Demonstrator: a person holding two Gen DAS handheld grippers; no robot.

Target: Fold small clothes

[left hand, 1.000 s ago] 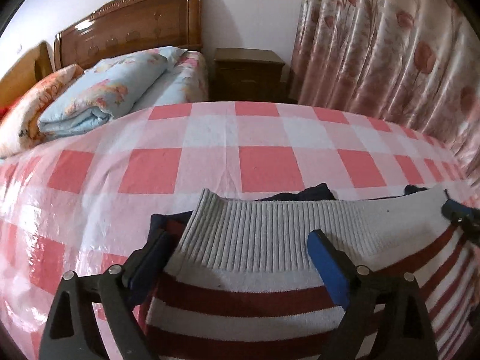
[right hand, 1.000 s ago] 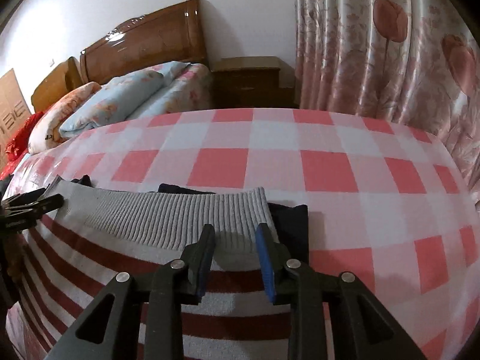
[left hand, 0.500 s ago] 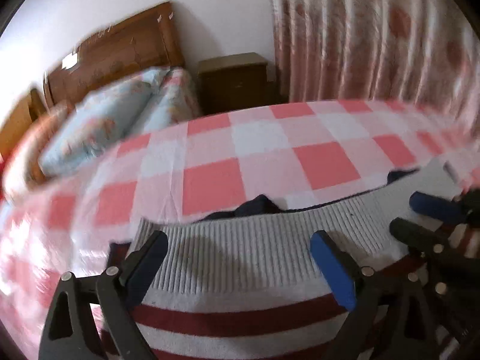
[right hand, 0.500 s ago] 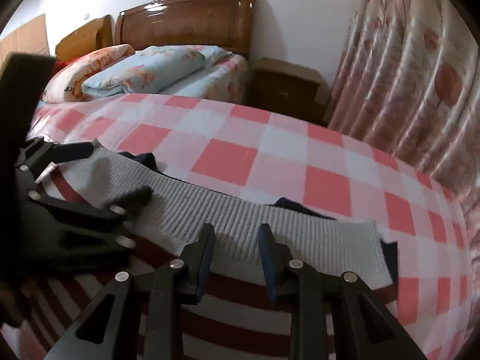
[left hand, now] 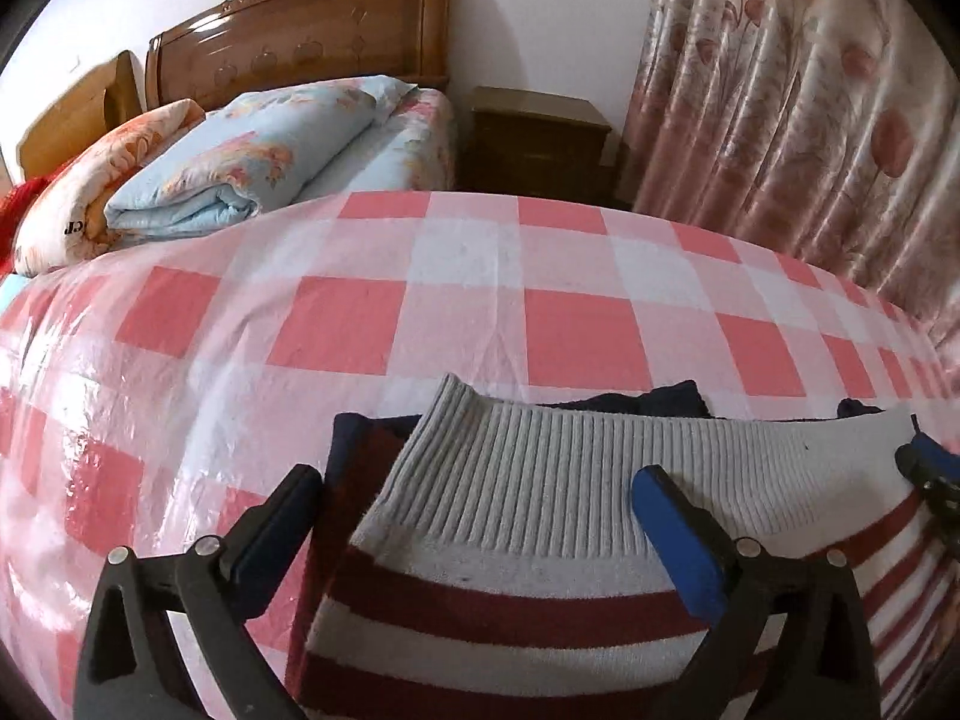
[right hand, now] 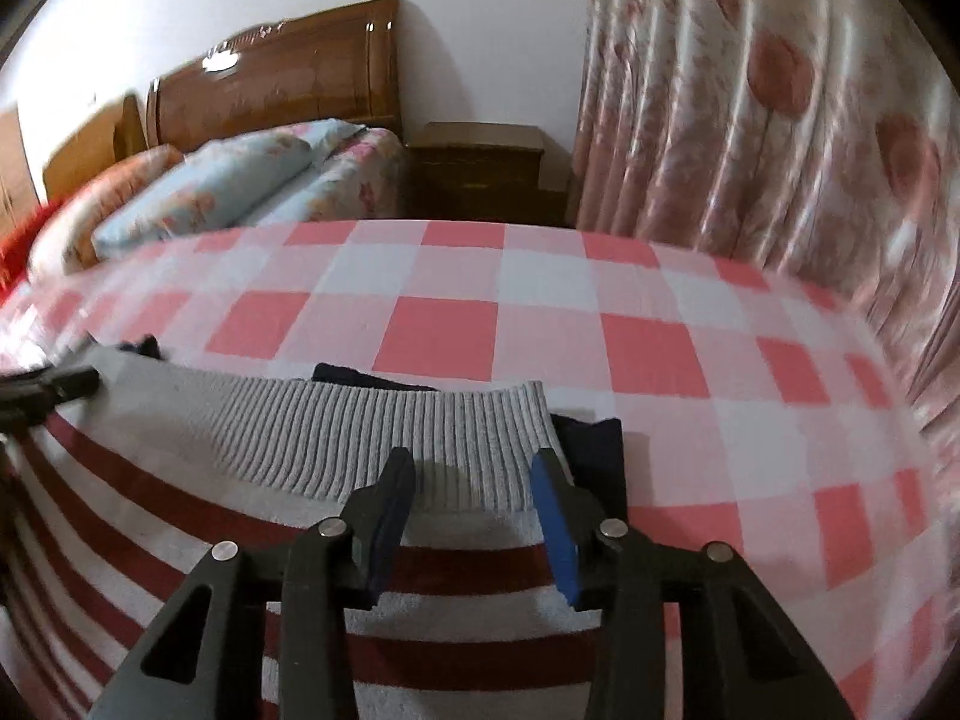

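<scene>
While striped sweater (left hand: 540,588) lies flat on checked tablecloth (left hand: 372,324), ribbed hem farthest from person, left gripper (left hand: 474,516) hovers jaws spread wide, nothing pinched. Right gripper (right hand: 474,492) (jaws just opening) straddles hem corner, empty, likely letting go after smoothing.

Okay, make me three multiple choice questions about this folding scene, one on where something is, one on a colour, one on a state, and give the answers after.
1. Where does the striped sweater lie?
A. on the checked cloth
B. on the nightstand
C. on the folded quilt

2. What colour is the sweater's ribbed hem?
A. green
B. grey
C. yellow

3. How does the right gripper stand?
A. clamped on the curtain
B. out of sight
C. open over the hem

Answers: 1 A, the pink and white checked cloth spreads under it. 2 B, the ribbing is pale grey above dark red stripes. 3 C, its jaws have just been opening and its pads stand apart.
</scene>
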